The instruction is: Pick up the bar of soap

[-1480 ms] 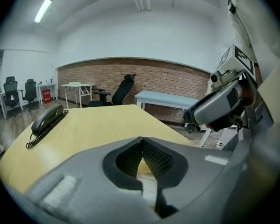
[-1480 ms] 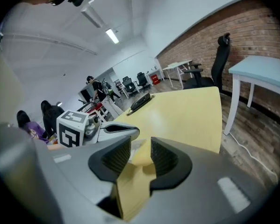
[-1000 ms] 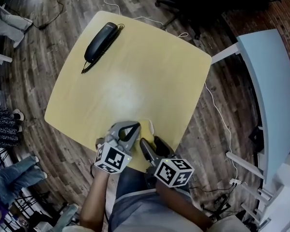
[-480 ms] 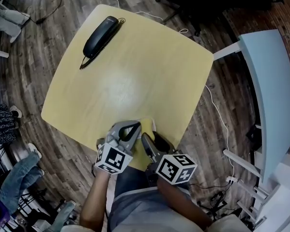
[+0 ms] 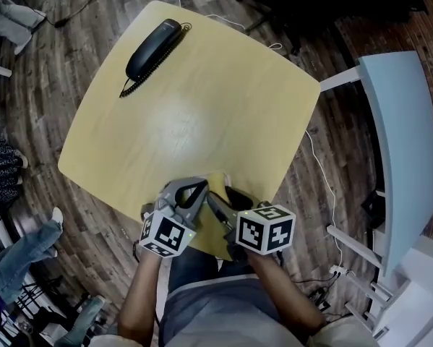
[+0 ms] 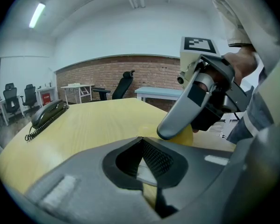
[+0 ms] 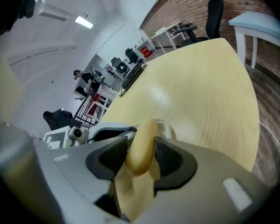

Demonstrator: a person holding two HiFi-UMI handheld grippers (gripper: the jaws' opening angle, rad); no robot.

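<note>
Already the grasp looks made. The right hand-held gripper [image 5: 222, 194] has the soap [image 7: 140, 147] standing on edge between its jaws, a pad against each flat face. The jaws have just been closing on the bar, then eased back a touch, with the soap between them throughout. So the pinch seems done, if perhaps not fully firm.

What I judge is left is the lift itself. The bar sits at the near edge of the desk [image 5: 202, 85], right in front of the person. No view settles whether it has cleared the wood or still rests on it. From the left gripper view its lower rim looks to be on the surface, or barely off it.

The left hand-held gripper [image 6: 140, 141] is just beside the right one, on the soap's left. Its jaws are pressed together on nothing, and their tips point toward the bar without touching it — it plays no part in the hold.

Beyond the two, the desk runs bare and pale to its far corner, where a phone [image 5: 152, 45] lies well apart from the soap.
</note>
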